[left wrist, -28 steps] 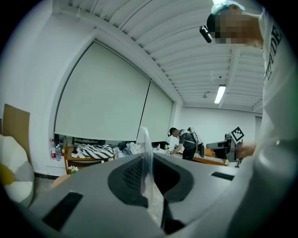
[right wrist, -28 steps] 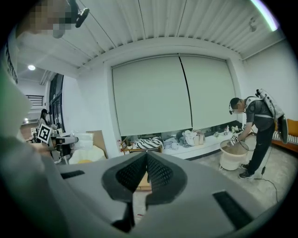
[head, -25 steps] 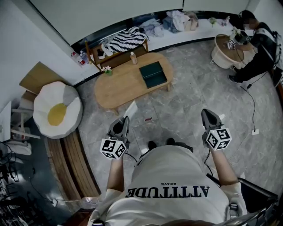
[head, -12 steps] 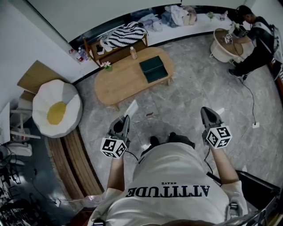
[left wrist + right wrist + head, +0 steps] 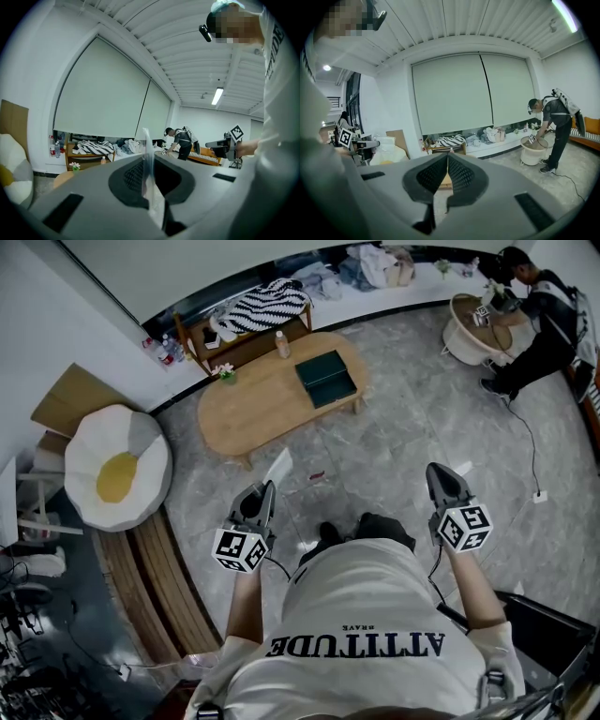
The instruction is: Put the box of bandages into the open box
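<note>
Box of bandages (image 5: 278, 468), thin, flat, whitish, in left gripper (image 5: 268, 490)

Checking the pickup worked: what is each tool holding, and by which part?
Left tool pinches a thin pale flat packet by its near end; right tool is shut, empty.

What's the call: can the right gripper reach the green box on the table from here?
Probably not from here. The right gripper is shut and empty by the person's body; the green box lies on the wooden table across the floor. Nothing blocks the way; it looks too far.
</note>
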Action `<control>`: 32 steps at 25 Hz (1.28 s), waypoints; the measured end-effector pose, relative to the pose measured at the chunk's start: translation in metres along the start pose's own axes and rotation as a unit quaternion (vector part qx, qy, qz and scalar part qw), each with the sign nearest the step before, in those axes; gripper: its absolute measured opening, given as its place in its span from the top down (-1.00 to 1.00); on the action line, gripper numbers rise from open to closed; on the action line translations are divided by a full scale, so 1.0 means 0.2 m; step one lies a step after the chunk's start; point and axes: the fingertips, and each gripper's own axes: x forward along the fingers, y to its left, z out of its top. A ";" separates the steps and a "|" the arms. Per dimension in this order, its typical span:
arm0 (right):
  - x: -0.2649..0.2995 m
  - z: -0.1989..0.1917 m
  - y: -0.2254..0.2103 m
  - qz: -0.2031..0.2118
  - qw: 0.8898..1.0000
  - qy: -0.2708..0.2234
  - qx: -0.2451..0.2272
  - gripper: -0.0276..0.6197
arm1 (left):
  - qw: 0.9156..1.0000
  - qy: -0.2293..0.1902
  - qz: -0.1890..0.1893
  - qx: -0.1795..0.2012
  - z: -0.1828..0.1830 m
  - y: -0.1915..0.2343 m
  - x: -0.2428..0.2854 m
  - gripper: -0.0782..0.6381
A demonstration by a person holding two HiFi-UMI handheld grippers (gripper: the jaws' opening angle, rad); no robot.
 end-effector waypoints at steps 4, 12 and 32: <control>0.01 -0.01 0.04 -0.004 1.000 0.004 0.001 0.85 | 1.000 0.004 -0.006 0.002 -0.01 0.03 -0.02 0.71; 0.02 -0.01 0.06 -0.008 1.000 0.004 0.003 0.85 | 1.000 0.008 -0.014 0.002 -0.01 0.06 0.00 0.71; 0.34 0.06 -0.13 0.018 1.000 0.010 0.014 0.85 | 1.000 0.020 0.008 0.007 0.03 0.13 0.28 0.71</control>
